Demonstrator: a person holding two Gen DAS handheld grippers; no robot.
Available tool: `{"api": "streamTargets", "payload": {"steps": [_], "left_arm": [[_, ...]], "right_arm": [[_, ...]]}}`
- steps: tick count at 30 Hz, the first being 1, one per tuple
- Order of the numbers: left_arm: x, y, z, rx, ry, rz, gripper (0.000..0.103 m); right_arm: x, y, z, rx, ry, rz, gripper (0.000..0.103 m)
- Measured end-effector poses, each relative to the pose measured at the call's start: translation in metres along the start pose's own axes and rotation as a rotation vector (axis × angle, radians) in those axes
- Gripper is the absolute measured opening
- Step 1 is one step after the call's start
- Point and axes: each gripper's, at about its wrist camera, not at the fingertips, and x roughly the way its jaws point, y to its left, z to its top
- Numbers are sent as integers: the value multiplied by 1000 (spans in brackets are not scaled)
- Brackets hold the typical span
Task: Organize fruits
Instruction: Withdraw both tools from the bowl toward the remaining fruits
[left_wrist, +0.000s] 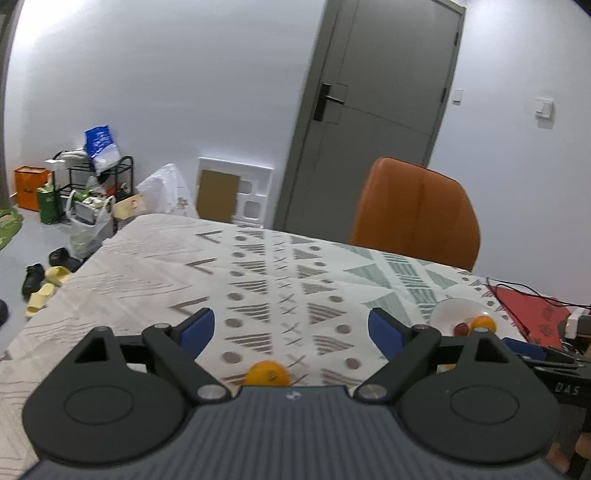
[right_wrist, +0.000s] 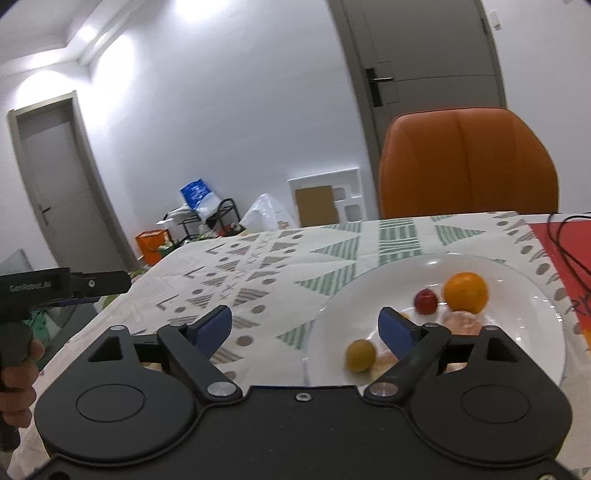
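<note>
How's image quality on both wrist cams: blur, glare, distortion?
Left wrist: strong fisheye bend, door leaning; the orange under the left gripper is soft, and so is the background. Right wrist: ceiling glare at top; the plate and its fruit are slightly blurred; the chair is bowed by the lens.

Bright ceiling light; soft blur; fisheye-bent edges.

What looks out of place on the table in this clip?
One orange lies loose on the patterned tablecloth, just ahead of the open left gripper, apart from the white plate that holds the other fruit. Nothing looks spilled or damaged.
</note>
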Motion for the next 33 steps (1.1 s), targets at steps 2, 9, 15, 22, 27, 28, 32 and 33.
{"api": "streamTargets", "payload": {"steps": [2, 9, 15, 22, 27, 28, 32, 33], "left_arm": [[-3, 6, -3, -3, 2, 14, 89], [-15, 29, -14, -29, 10, 52, 89], [-24, 45, -24, -53, 16, 57, 89], [-27, 60, -38, -93, 35, 50, 86], [-24, 70, -46, -108, 50, 23, 75], [-23, 71, -47, -112, 54, 18, 71], [-20, 76, -52, -130, 73, -3, 65], [-19, 77, -53, -134, 78, -7, 64]], "right_arm": [[1, 6, -1, -11, 9, 16, 86], [8, 24, -9, -44, 38, 49, 87], [12, 35, -13, -58, 51, 79, 87], [27, 44, -20, -51, 102, 119, 81], [30, 59, -18, -86, 121, 139, 75], [31, 61, -18, -92, 127, 142, 73], [36, 73, -18, -106, 155, 161, 66], [37, 76, -18, -115, 154, 162, 66]]}}
